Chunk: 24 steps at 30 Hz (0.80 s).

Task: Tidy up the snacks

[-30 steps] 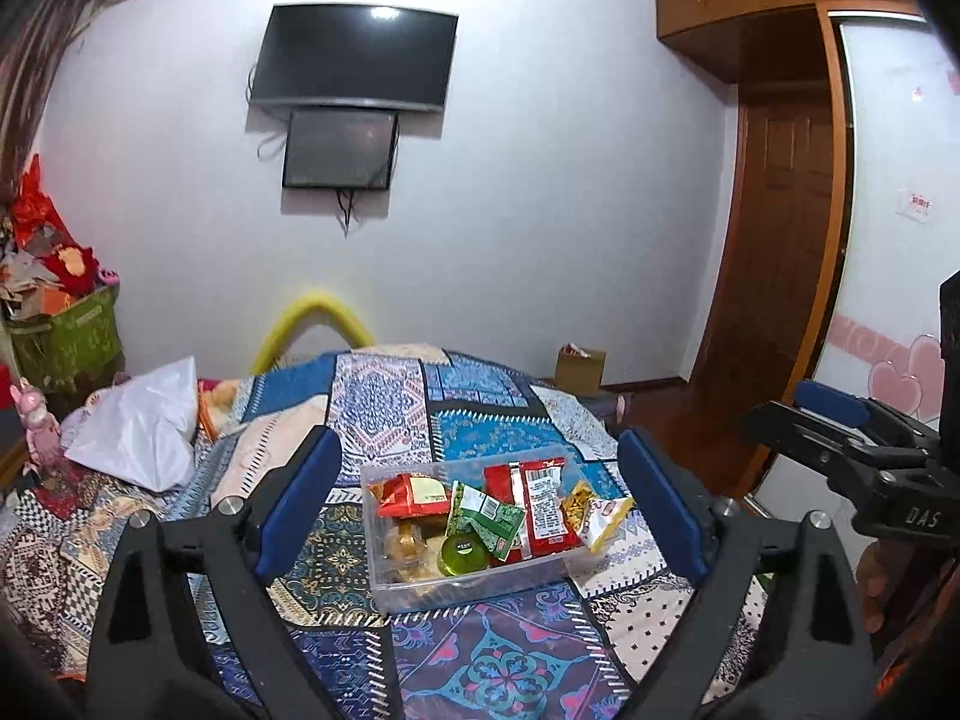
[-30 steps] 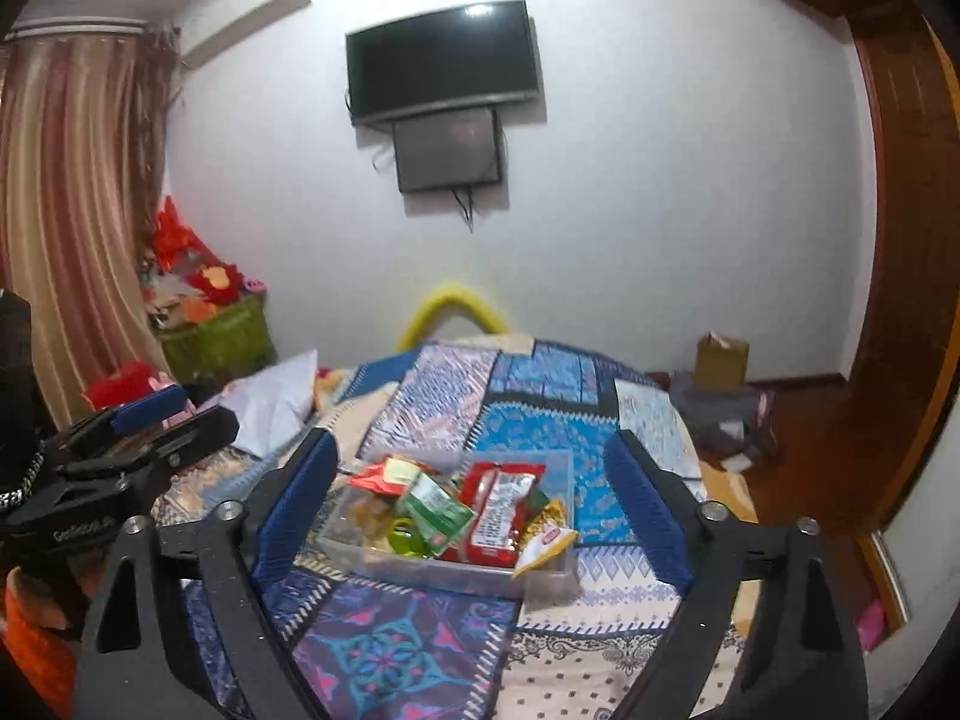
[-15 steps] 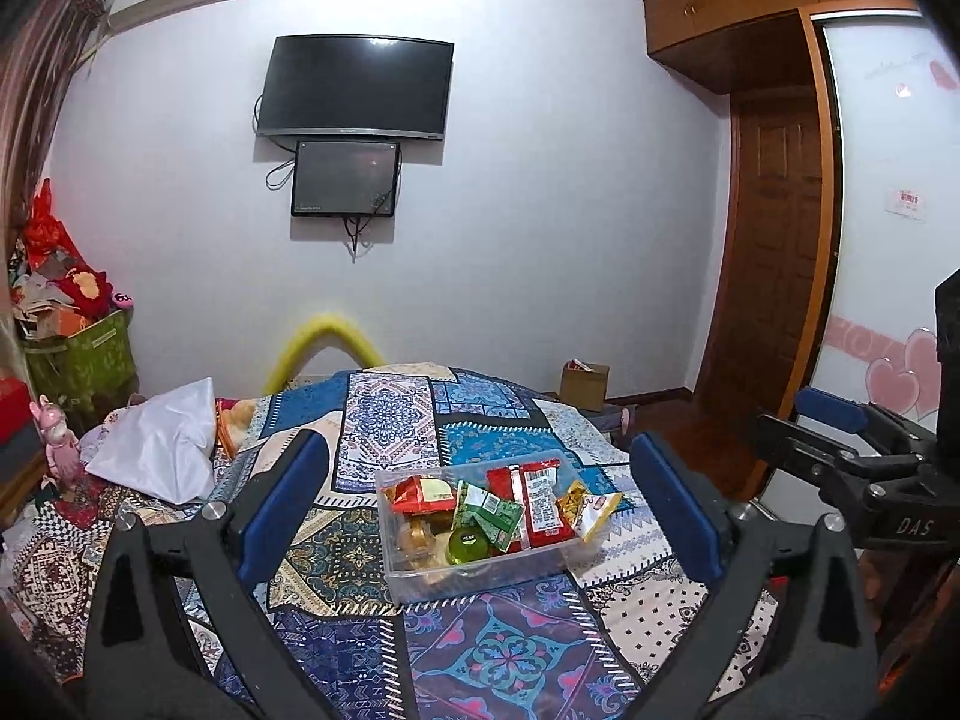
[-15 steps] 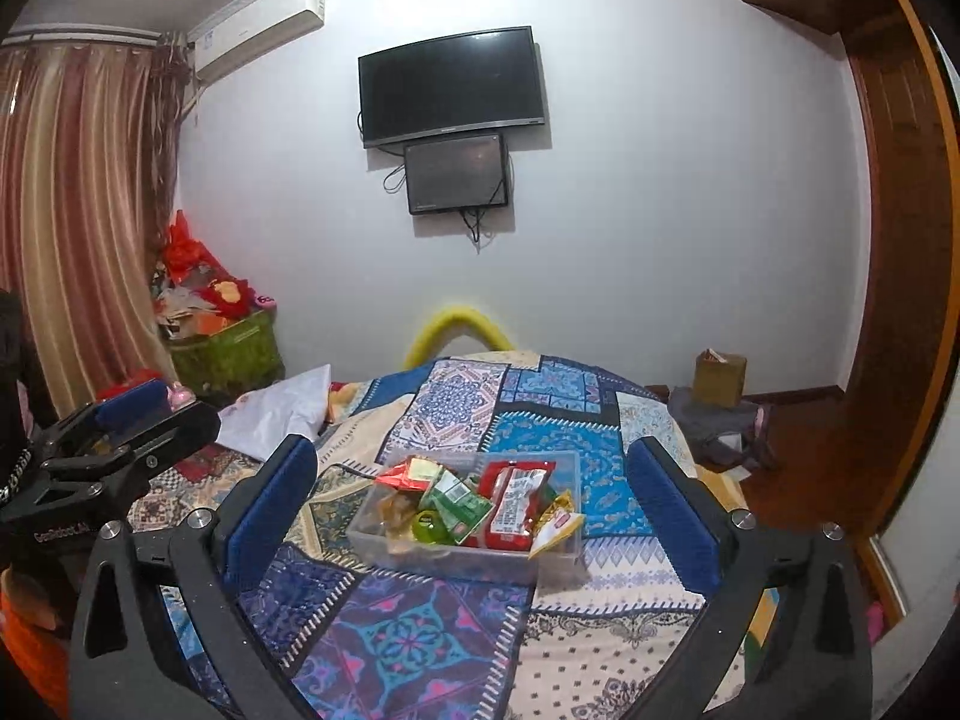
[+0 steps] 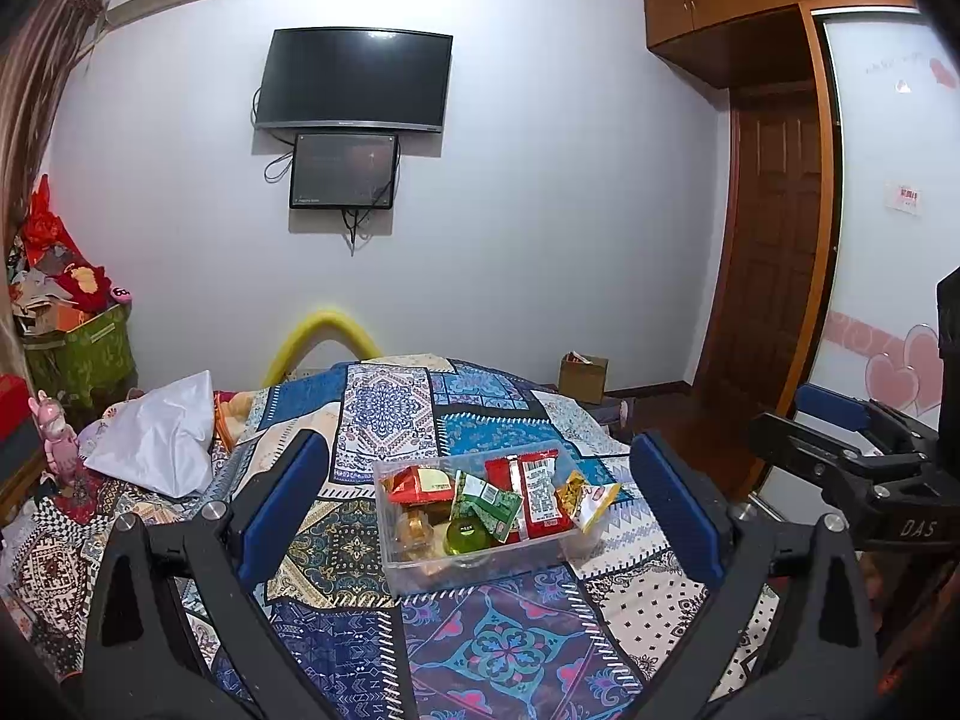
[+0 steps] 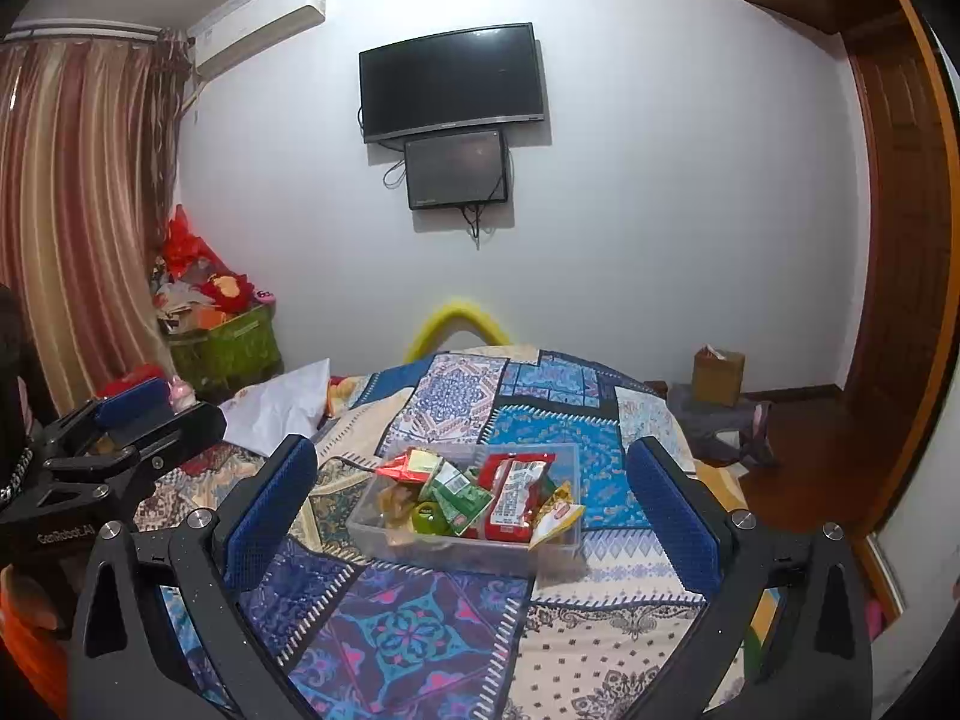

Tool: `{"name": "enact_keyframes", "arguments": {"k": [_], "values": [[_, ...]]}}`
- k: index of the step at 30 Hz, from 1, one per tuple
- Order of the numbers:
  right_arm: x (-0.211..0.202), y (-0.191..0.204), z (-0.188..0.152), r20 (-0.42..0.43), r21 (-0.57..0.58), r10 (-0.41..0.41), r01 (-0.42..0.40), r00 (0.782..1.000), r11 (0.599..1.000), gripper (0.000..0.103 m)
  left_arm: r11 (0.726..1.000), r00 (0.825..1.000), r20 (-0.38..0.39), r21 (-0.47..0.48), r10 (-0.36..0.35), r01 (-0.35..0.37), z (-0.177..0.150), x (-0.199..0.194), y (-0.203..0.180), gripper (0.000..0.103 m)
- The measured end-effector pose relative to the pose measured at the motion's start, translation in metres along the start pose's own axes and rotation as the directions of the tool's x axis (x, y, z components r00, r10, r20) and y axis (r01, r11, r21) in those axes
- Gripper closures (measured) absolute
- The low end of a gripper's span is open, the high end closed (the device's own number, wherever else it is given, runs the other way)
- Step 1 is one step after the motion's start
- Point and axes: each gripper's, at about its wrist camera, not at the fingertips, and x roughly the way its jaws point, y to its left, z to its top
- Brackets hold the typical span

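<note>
A clear plastic box [image 5: 401, 564] sits on a patchwork bed cover [image 5: 492, 648]; it also shows in the right wrist view [image 6: 372, 531]. It holds snack packets: a red packet [image 5: 537, 495], a green packet [image 5: 483, 501], a yellow packet [image 5: 585, 495] leaning over the rim, and a green round item [image 5: 467, 535]. My left gripper [image 5: 477, 507] is open and empty, held back above the near side of the box. My right gripper [image 6: 471, 507] is open and empty, likewise held back. Each gripper shows at the edge of the other's view.
A white pillow [image 5: 159, 435] lies on the bed at the left. A green basket of toys [image 5: 78, 354] stands at the left wall. A TV [image 5: 354, 81] hangs on the far wall. A cardboard box [image 5: 582, 378] and a wooden door [image 5: 774, 252] are at the right.
Both grippers have pulled back and up from the box, so it looks smaller and farther. Both stay open and empty. The snacks have not moved.
</note>
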Motion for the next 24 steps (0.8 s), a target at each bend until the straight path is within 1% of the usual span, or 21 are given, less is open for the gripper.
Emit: {"name": "enact_keyframes", "arguments": {"k": [24], "values": [[-0.0028, -0.0013, -0.0001, -0.004, 0.002, 0.001, -0.001, 1.000, 1.000, 0.000, 1.000, 1.000, -0.003, 0.002, 0.000, 0.000, -0.0026, 0.0037, 0.0018, 0.001]]}}
